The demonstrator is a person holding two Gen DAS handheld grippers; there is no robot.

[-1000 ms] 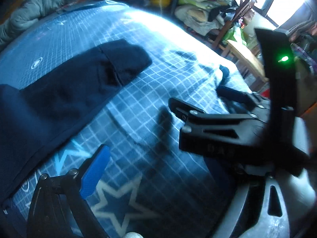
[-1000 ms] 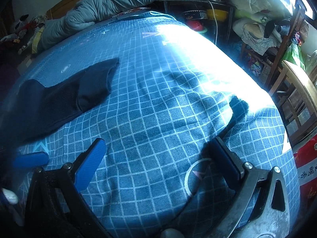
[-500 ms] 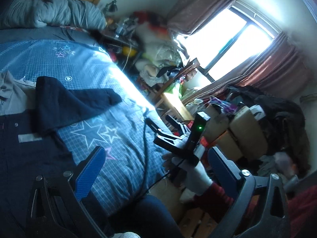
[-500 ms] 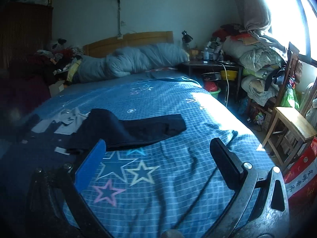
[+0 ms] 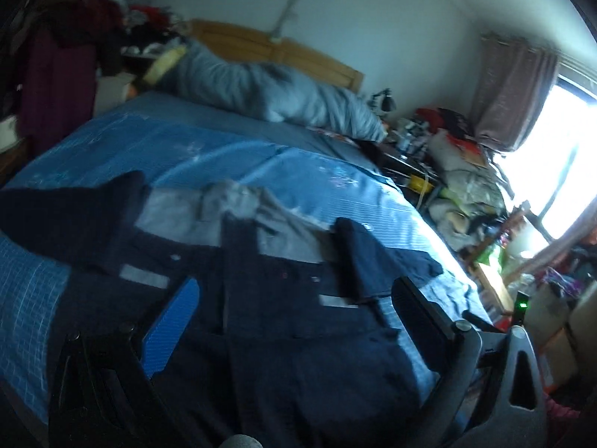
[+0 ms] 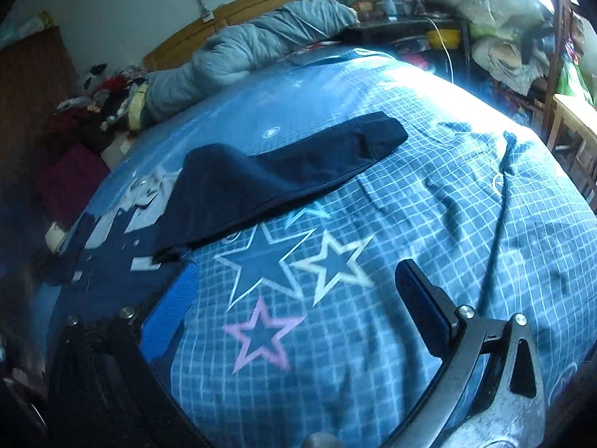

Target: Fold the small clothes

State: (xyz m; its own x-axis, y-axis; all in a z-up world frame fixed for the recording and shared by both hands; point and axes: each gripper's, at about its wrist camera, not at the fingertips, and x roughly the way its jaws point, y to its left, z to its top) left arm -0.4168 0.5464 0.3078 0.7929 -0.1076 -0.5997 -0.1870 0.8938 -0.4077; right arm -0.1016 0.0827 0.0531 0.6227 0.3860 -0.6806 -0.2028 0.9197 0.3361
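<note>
Blue checked bedsheet (image 6: 429, 194) with star prints covers the bed. On it a navy shirt (image 5: 261, 298) with grey shoulders lies spread flat, one sleeve (image 6: 283, 171) stretched sideways. Left claw (image 5: 294, 321) and right claw (image 6: 294, 310) both hover above, spread apart, gripping nothing.

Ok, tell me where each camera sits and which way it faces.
Left wrist: on the left hand-held gripper, open, above the dark jacket, facing the headboard and window.
Right wrist: on the right hand-held gripper, open, over the star-print bedsheet, facing the jacket's sleeve.
Shared: jacket, sheet, grey duvet, headboard. Only gripper fingers show.
</note>
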